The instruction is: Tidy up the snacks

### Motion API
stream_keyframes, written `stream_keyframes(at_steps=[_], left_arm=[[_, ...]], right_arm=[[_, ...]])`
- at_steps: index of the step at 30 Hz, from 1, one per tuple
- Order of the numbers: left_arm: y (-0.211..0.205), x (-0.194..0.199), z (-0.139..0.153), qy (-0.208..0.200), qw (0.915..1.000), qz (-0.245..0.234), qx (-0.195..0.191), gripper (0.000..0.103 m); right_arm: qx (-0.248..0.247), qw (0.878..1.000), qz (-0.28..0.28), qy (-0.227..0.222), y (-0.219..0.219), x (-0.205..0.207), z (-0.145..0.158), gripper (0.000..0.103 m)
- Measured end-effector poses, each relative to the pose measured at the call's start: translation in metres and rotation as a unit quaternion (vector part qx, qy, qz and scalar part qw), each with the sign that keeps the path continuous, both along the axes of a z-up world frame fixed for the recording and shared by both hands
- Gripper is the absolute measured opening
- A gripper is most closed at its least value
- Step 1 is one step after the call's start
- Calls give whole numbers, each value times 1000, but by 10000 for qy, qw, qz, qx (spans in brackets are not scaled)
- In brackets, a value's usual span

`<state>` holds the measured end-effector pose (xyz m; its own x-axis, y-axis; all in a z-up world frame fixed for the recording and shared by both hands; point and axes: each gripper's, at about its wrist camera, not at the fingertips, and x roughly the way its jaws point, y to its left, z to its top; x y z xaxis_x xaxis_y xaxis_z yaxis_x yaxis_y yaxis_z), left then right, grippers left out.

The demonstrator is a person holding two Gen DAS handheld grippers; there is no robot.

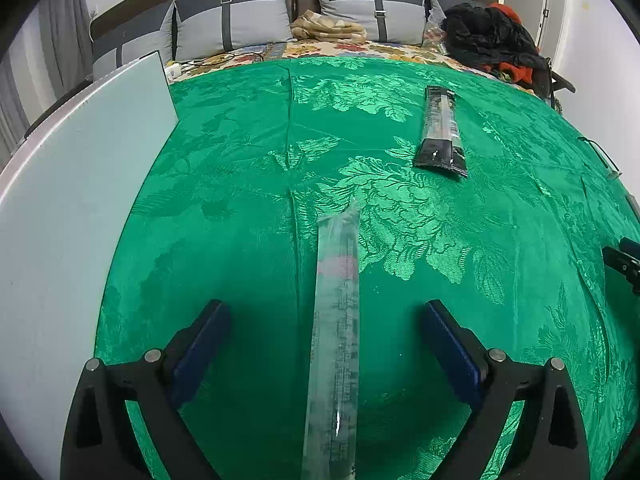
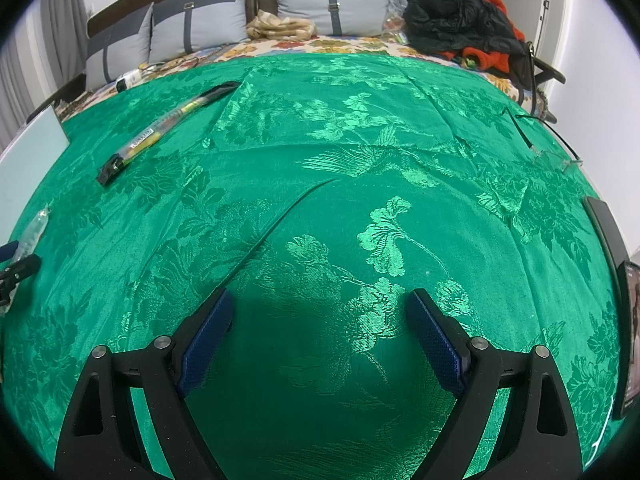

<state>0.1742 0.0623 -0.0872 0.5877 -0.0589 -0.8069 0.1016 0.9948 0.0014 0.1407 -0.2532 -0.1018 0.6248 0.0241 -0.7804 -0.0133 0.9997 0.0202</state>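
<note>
A long clear snack packet (image 1: 336, 340) lies on the green cloth (image 1: 240, 184), running away from me between the fingers of my left gripper (image 1: 324, 316). The jaws are wide open on either side of it and do not touch it. A black snack packet (image 1: 440, 132) lies further off to the right; it also shows in the right wrist view (image 2: 164, 128) at far left. My right gripper (image 2: 320, 304) is open and empty over bare cloth (image 2: 320, 200). The clear packet's tip (image 2: 34, 228) and the left gripper's fingers (image 2: 16, 272) show at its left edge.
A pale flat board (image 1: 72, 220) lies at the left of the cloth. Glasses (image 2: 548, 144) lie at the far right, and a dark tablet (image 2: 616, 280) lies at the right edge. Cushions (image 1: 232, 20), a folded cloth and dark clothes (image 1: 488, 36) lie behind.
</note>
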Motion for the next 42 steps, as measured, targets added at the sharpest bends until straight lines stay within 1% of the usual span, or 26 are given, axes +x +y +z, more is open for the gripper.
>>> stream_keyframes(at_steps=[4, 17, 22, 42], left_arm=[[2, 2, -1, 63, 10000, 43, -4, 103], [2, 1, -1, 58, 10000, 57, -1, 103], [1, 1, -1, 58, 10000, 66, -3, 103], [2, 0, -1, 57, 10000, 68, -3, 103]], right_arm=[[-2, 10000, 0, 0, 0, 0, 0, 91], [-62, 10000, -18, 10, 0, 0, -1, 92], [-15, 10000, -41, 25, -4, -1, -1, 95], [-25, 10000, -40, 24, -4, 0, -1, 95]])
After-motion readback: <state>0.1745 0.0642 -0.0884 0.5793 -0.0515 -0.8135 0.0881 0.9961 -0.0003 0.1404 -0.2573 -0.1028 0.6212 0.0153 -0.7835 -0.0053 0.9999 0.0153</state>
